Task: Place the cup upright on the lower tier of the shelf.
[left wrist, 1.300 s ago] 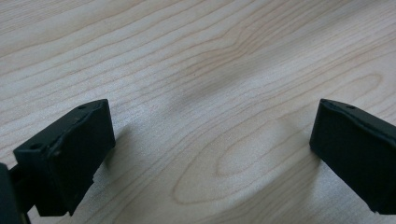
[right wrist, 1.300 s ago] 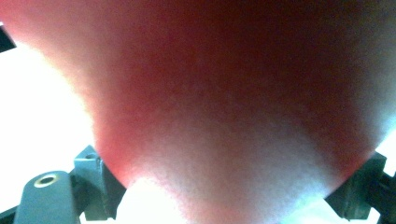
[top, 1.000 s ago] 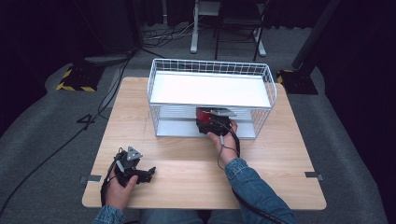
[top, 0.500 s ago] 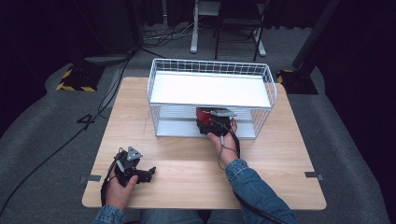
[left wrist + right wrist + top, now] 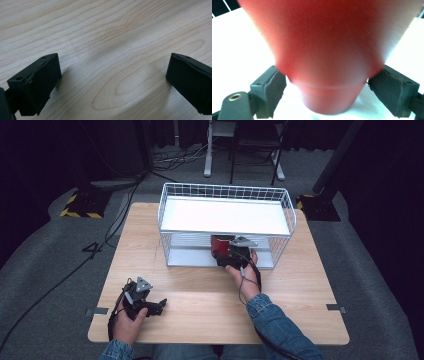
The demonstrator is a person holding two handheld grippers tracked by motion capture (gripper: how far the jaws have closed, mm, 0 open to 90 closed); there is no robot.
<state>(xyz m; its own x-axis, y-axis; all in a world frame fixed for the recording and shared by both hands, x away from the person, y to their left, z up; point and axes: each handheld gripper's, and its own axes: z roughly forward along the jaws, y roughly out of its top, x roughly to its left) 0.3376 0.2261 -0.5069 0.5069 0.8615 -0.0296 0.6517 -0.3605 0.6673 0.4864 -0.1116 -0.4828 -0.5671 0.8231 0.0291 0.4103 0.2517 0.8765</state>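
Note:
A red cup [image 5: 218, 245] sits at the front of the lower level of a white wire rack [image 5: 226, 191]. My right gripper [image 5: 227, 255] is shut on the cup, reaching in under the top shelf. In the right gripper view the blurred red cup [image 5: 324, 45] fills the frame, and both black jaws of the gripper [image 5: 327, 92] press its sides over a white surface. My left gripper [image 5: 159, 306] rests low on the wooden table [image 5: 200, 310] near its front left. It stands open [image 5: 113, 82] with bare wood between its jaws.
The rack stands at the table's far middle, and its white top shelf [image 5: 225, 216] is bare. Beyond the table are dark floor, cables [image 5: 115, 220], a stand base [image 5: 80, 205] with yellow-black stripes at the left and chair legs [image 5: 240, 165] at the back.

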